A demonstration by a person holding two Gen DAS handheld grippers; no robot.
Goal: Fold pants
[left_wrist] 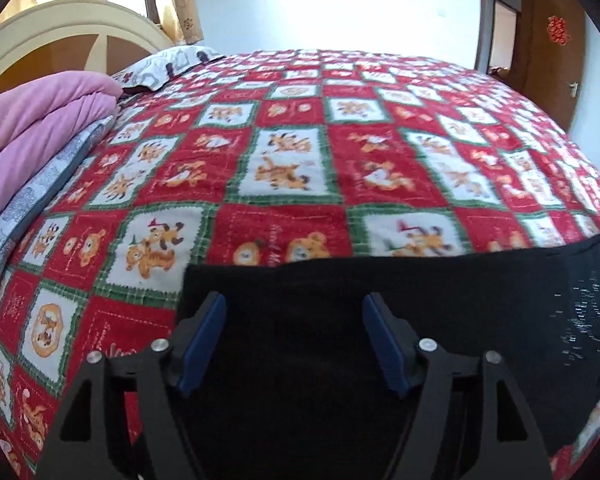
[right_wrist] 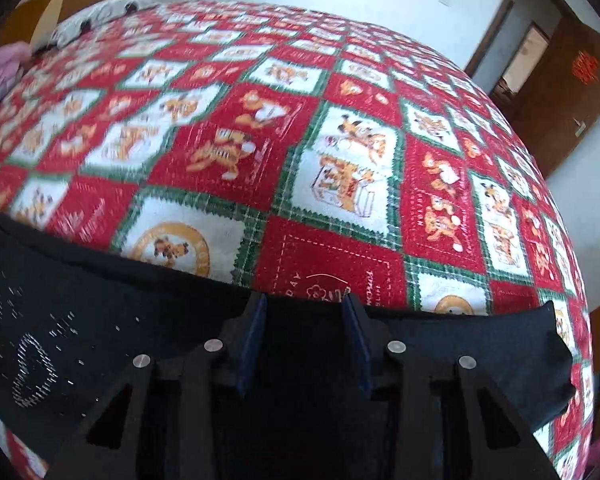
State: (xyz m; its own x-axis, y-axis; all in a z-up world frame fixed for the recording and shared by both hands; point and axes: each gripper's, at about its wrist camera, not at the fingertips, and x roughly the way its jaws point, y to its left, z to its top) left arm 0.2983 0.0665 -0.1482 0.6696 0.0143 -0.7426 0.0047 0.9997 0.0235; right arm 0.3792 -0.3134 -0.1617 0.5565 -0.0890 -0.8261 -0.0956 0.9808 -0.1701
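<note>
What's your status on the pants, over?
Left tool open over black pants, right tool open at their far edge. Pants flat on red quilt. Nothing in the way.

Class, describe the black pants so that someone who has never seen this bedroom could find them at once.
Start with the bed under the red, white and green cartoon-patchwork bedspread. Along its near edge, right under both tongs, lie the black pants, spread flat. They are the only plain dark cloth there, with silvery glittering lettering, unlike the pink quilt folded beside the headboard.
</note>
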